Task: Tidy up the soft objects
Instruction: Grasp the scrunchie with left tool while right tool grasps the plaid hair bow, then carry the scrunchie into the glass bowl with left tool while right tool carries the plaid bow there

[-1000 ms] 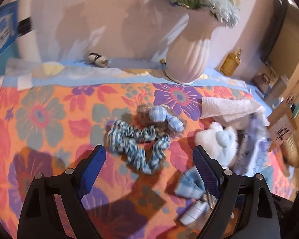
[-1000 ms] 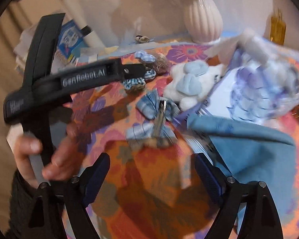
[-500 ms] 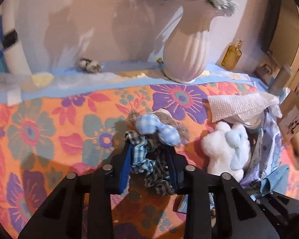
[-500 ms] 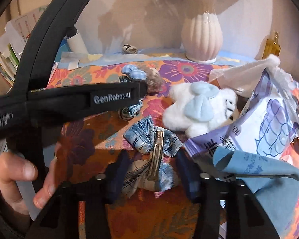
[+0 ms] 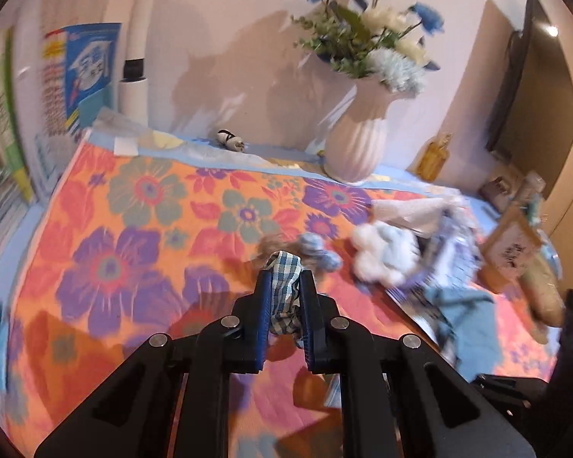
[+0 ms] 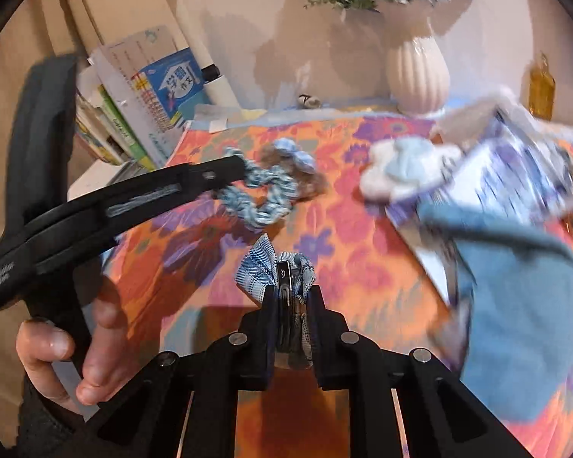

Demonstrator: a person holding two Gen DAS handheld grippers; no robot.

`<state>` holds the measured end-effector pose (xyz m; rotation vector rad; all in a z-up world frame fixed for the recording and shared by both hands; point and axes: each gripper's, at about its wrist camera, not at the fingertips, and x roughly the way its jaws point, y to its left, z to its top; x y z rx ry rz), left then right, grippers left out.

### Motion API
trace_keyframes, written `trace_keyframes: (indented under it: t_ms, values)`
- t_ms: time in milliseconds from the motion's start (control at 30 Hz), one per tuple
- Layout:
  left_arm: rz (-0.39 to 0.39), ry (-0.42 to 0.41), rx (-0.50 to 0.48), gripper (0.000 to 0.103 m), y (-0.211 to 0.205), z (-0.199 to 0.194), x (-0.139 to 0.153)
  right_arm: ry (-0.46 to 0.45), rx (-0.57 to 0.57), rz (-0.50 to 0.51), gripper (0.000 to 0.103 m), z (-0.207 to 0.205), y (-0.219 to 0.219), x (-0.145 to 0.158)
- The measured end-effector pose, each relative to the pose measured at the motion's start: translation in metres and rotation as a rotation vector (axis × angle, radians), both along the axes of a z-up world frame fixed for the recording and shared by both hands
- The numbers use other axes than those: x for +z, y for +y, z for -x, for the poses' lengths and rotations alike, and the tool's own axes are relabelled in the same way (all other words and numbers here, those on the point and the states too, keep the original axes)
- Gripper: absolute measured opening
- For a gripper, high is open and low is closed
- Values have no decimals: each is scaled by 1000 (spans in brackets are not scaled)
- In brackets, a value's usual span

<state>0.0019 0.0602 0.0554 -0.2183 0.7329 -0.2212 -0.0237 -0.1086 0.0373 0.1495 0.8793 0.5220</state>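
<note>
From the left wrist view, the left hand-held gripper [image 5: 284, 286] is pinching a blue checked scrunchie [image 5: 284, 273], its fingers pressed in on the bunched cloth just above the flowered cloth [image 5: 133, 229] covering the bench. Just beyond the scrunchie lies a small blue gingham bow [image 5: 319, 252], and to its right a white plush toy [image 5: 382, 252] sits against a crumpled bag and a blue cloth [image 5: 466, 313]. At the far edge stands a white ribbed vase [image 5: 357, 145] of blue and white flowers.

From the right wrist view, the right hand-held gripper [image 6: 291, 297] is clamped on a plaid hair bow [image 6: 261, 267] by its metal clip, held near and centre above the flowered cloth. Further off to the left, the left hand-held gripper holds the scrunchie [image 6: 263, 194], one end lifted. The person's left hand [image 6: 72, 347] grips its handle at the near left.
</note>
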Motion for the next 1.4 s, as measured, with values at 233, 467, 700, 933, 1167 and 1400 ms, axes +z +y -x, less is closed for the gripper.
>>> trace_keyframes:
  t_ms: [233, 467, 700, 933, 1167, 1400]
  values:
    - [10, 52, -31, 11, -11, 38, -12, -13, -14, 72, 15, 45, -23, 5]
    - [-18, 117, -30, 90, -26, 31, -25, 99, -47, 38, 35, 44, -45, -18]
    - [-263, 147, 8, 81, -54, 4, -36, 62, -6, 65, 89, 50, -27, -19]
    - [-205, 163, 29, 15, -41, 3, -42, -49, -53, 299, 78, 55, -2, -25]
    - [-113, 70, -31, 14, -45, 23, -17, -91, -37, 247, 30, 59, -13, -14]
    - [-97, -31, -120, 14, -83, 41, 34, -163, -143, 78, 29, 64, -70, 32]
